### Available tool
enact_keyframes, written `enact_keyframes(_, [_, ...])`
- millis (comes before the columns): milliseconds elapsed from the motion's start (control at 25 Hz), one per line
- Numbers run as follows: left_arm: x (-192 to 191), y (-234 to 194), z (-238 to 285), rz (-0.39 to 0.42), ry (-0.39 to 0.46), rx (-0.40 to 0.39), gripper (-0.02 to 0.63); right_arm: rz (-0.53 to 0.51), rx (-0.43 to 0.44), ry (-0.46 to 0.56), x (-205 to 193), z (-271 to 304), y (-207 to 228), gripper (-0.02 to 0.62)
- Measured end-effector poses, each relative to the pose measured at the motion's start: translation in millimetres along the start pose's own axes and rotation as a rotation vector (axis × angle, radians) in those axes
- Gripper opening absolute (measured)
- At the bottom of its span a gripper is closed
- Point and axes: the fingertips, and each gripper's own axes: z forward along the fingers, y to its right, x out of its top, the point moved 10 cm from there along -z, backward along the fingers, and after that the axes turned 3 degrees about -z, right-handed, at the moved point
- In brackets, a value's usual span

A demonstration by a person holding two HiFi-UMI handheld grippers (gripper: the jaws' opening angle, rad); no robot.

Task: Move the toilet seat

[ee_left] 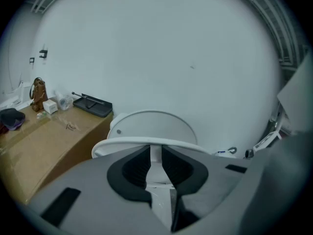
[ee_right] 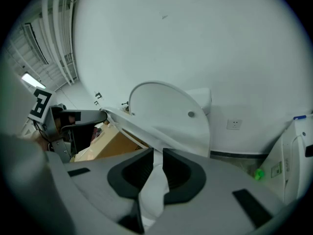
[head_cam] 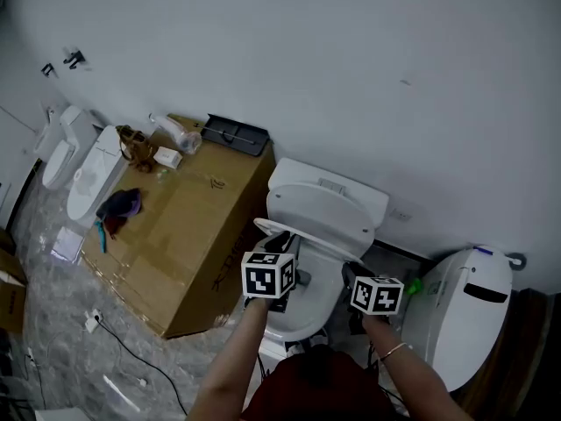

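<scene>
The white toilet seat (head_cam: 308, 238) is tilted up off the bowl (head_cam: 302, 316), with the lid (head_cam: 323, 207) standing open behind it against the tank. My left gripper (head_cam: 279, 242) is shut on the seat's left side; in the left gripper view the seat rim (ee_left: 146, 142) runs across between the dark pads of that gripper (ee_left: 155, 163). My right gripper (head_cam: 351, 274) is shut on the right side; the seat (ee_right: 146, 129) passes between its jaws (ee_right: 157, 168), below the lid (ee_right: 166, 106). The left gripper's jaws also show at that view's left, on the seat's far side.
A large cardboard box (head_cam: 184, 235) stands left of the toilet, with a black tray (head_cam: 235, 134) and small items on top. Two more toilets (head_cam: 92, 174) lie further left. A white unit (head_cam: 465, 305) stands close on the right. A cable (head_cam: 114, 331) lies on the floor.
</scene>
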Motion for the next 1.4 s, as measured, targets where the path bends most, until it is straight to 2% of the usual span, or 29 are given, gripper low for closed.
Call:
enact_keyframes(320, [17, 8, 25, 0.078, 0.022, 0.016, 0.064, -0.052, -0.045, 0.009, 18, 10, 8, 0.069])
enact_keyframes(920, [48, 10, 69, 0.100, 0.027, -0.013, 0.060, -0.096, -0.088, 0.013, 52, 41, 19, 0.067])
enact_keyframes(1400, [58, 11, 89, 0.098, 0.033, -0.007, 0.057, -0.116, -0.101, 0.015, 68, 48, 27, 0.067])
